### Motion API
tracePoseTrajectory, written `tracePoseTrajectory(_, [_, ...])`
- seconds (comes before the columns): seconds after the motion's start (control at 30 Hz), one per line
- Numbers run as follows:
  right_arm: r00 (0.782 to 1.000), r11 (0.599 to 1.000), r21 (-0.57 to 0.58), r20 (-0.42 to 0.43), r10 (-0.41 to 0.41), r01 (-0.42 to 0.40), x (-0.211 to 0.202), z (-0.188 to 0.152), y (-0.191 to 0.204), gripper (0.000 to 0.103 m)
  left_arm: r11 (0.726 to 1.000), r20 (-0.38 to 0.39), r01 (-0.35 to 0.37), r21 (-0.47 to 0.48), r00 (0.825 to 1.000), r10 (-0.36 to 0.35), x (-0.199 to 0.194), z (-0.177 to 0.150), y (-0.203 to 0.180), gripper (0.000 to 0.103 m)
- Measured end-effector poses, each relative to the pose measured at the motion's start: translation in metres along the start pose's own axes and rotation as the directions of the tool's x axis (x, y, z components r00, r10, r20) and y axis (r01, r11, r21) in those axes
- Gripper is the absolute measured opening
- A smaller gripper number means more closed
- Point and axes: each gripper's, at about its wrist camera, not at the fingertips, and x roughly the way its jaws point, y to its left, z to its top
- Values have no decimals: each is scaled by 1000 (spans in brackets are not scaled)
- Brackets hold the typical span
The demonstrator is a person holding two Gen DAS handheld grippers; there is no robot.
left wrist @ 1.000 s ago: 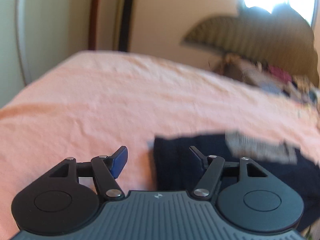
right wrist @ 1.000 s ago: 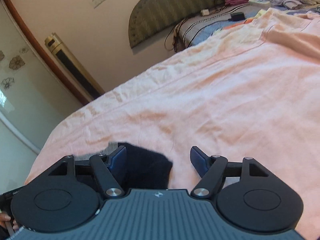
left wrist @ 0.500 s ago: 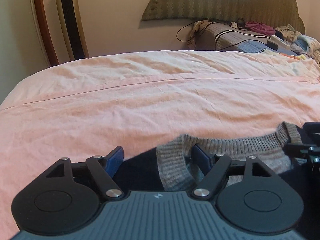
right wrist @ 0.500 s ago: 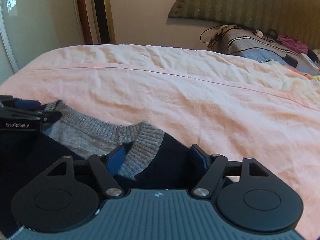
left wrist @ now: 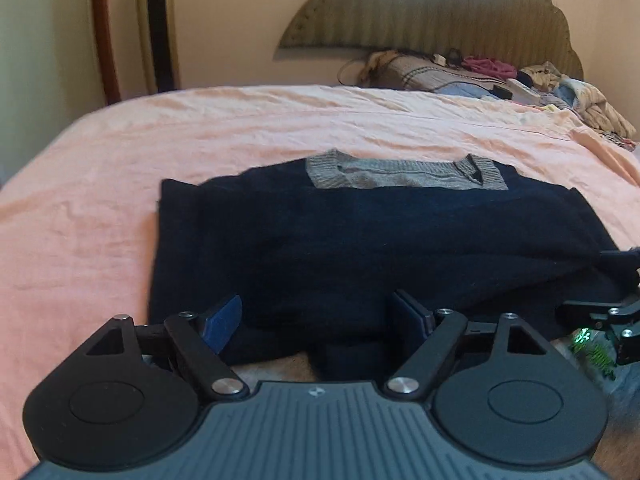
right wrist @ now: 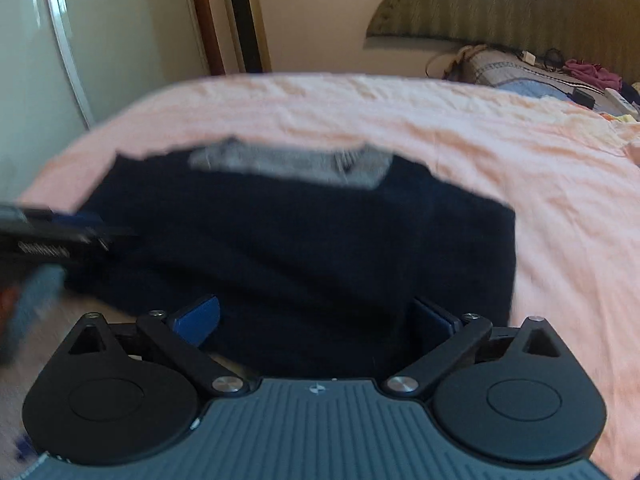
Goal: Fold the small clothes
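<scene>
A navy sweater point(left wrist: 360, 240) with a grey knit collar point(left wrist: 400, 176) lies flat on the pink bedsheet point(left wrist: 100, 200), collar at the far side. My left gripper point(left wrist: 318, 322) hovers at the sweater's near hem, jaws opening; the dark cloth lies below and between the blue pads point(left wrist: 222, 322), not pinched. In the right wrist view the sweater point(right wrist: 300, 240) is blurred. My right gripper point(right wrist: 316, 320) is over its near right part, jaws opening wide, cloth between them but not gripped. Each gripper shows at the other view's edge: the right gripper point(left wrist: 600, 312), the left gripper point(right wrist: 52, 240).
A padded headboard point(left wrist: 420, 12) stands at the far end, with a pillow, cables and a heap of clothes point(left wrist: 560, 88) at the far right. A tall floor unit point(left wrist: 158, 24) and a wardrobe door point(right wrist: 36, 60) stand left of the bed. Bare sheet point(right wrist: 560, 220) surrounds the sweater.
Both grippers drew back from the grey collar to the sweater's near hem, and their jaws widened. The collar they were at now lies flat at the far side.
</scene>
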Motion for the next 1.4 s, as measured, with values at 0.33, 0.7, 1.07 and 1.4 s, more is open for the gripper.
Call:
tracePoseTrajectory(0.33, [996,996,60,-62,-65,69,-61,-54,52,103,998,-71,25,-57,997,-29,-96,-87,-26,93])
tracePoseTrajectory(0.7, [991,985,128,-86,-106,116,-92,-78,69,103,998,3,-24,57,1000,24,-144,-144,-27,99])
tracePoseTrajectory(1.07, [990,979,148,-35,-134,137,-125,-111,76,103,997,-23,18,72,1000,-17,-183,-180,-25,102])
tracePoseTrajectory(1.4, [995,989,112,-15,-94,95,-178,-155,87,103,997,-29,40,73,999,-38,-209,-202,-21,102])
